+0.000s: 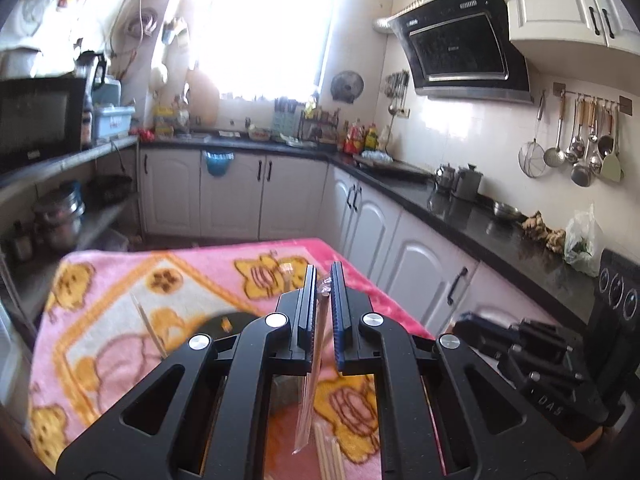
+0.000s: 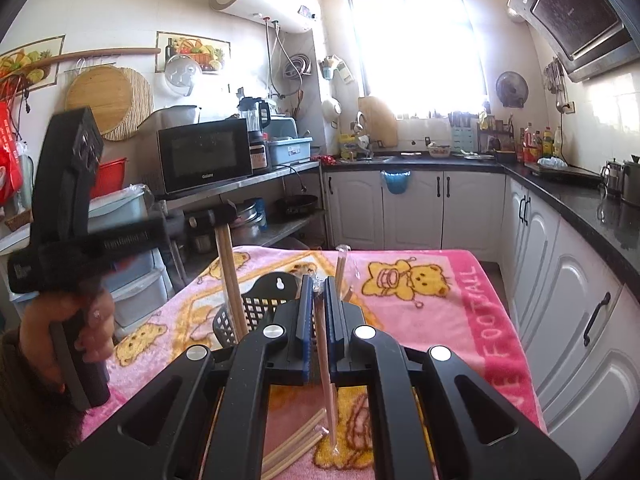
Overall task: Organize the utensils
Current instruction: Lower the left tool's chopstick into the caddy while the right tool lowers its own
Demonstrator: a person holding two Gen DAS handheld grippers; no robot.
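Now | left gripper (image 1: 323,276) fingers pinch wrapped chopsticks (image 1: 316,360) | right gripper (image 2: 319,282) likewise, seemingly over basket (image 2: 256,308)

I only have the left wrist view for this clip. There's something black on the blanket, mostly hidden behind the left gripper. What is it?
Observer: A black mesh basket with a hanging hole in its back wall. It sits on the pink blanket.
Operator: Is the right gripper holding anything? I only see its side.
Observer: Yes. The right gripper is shut on wrapped chopsticks.
Operator: How does the left one stand relative to that basket?
Observer: The left gripper holds a pair of chopsticks upright, with the lower ends down at the basket's near rim. Whether they are inside it, I cannot tell.
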